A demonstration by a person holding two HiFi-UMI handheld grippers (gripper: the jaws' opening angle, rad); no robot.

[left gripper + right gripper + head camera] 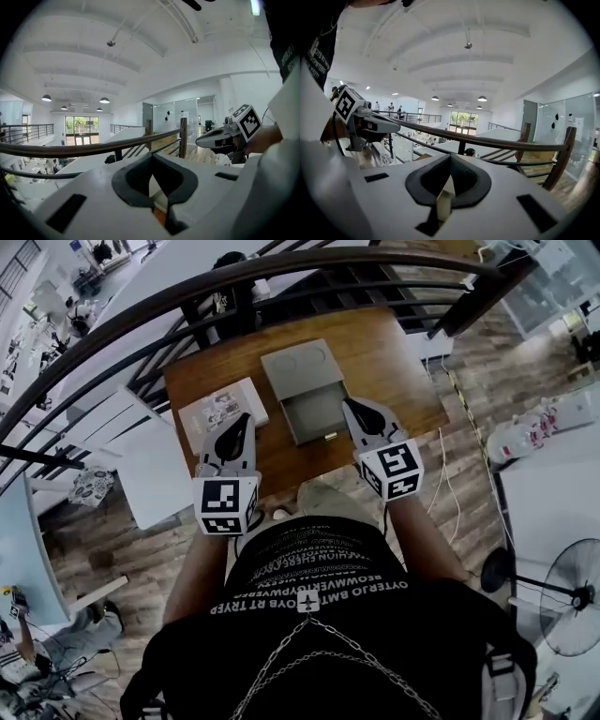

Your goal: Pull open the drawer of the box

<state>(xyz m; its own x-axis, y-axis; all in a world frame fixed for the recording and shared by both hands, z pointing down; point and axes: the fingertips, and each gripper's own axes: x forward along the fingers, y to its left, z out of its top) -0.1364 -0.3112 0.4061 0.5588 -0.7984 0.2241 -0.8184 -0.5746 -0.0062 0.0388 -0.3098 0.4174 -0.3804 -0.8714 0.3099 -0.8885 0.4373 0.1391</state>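
Observation:
On the brown wooden table [398, 371] sits a grey box [298, 367]. Its drawer [317, 413] is slid out toward me, and a small handle [330, 436] shows on the drawer's front. My left gripper [246, 420] hovers to the left of the drawer, shut and holding nothing. My right gripper [350, 406] is just right of the drawer front, also shut and empty. Neither touches the box. Both gripper views point up over the railing, so the box is hidden in them. The left gripper view shows the right gripper [200, 139]. The right gripper view shows the left gripper [396, 125].
A printed booklet [222, 409] lies on the table left of the box. A dark curved railing [281, 268] runs behind the table. A fan [574, 601] stands on the floor at lower right, and cables [448, 474] trail past the table's right edge.

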